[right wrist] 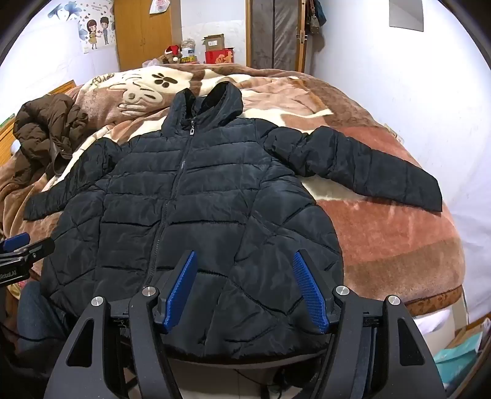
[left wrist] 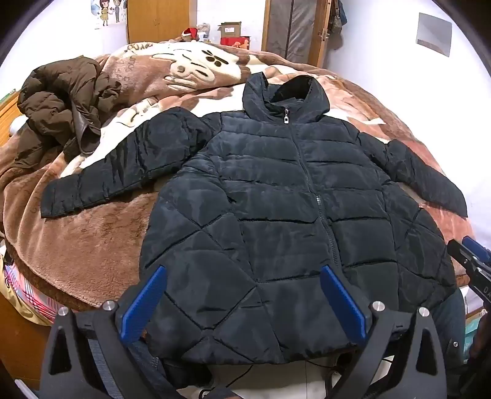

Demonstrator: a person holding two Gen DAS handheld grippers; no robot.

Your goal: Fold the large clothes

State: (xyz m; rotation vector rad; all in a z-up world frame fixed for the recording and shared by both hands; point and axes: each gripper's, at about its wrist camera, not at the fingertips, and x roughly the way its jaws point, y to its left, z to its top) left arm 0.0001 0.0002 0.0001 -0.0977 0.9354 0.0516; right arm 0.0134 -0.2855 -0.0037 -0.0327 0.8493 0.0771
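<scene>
Black puffer jacket (left wrist: 276, 196) spread flat on the bed (left wrist: 92, 245).
Left gripper (left wrist: 242, 273) and right gripper (right wrist: 244, 257) hover above its hem, both spread, pinching nothing.

This is a bedroom in a home. A bed (right wrist: 399, 245) fills most of the room, covered with a plush brown and cream blanket (right wrist: 383, 233) printed with a cartoon rabbit. Two padded coats lie on it: a black jacket (right wrist: 199, 199) spread flat and a brown coat (right wrist: 46, 129) crumpled near the far left. Behind the bed stand a wooden wardrobe (right wrist: 144, 33) and a fabric closet (right wrist: 276, 33). A cartoon couple poster (right wrist: 96, 32) hangs on the white wall. Cardboard boxes (right wrist: 214, 46) and a Santa hat (right wrist: 172, 50) sit past the bed's far edge, and bags (right wrist: 316, 18) hang from a wooden rack.
</scene>
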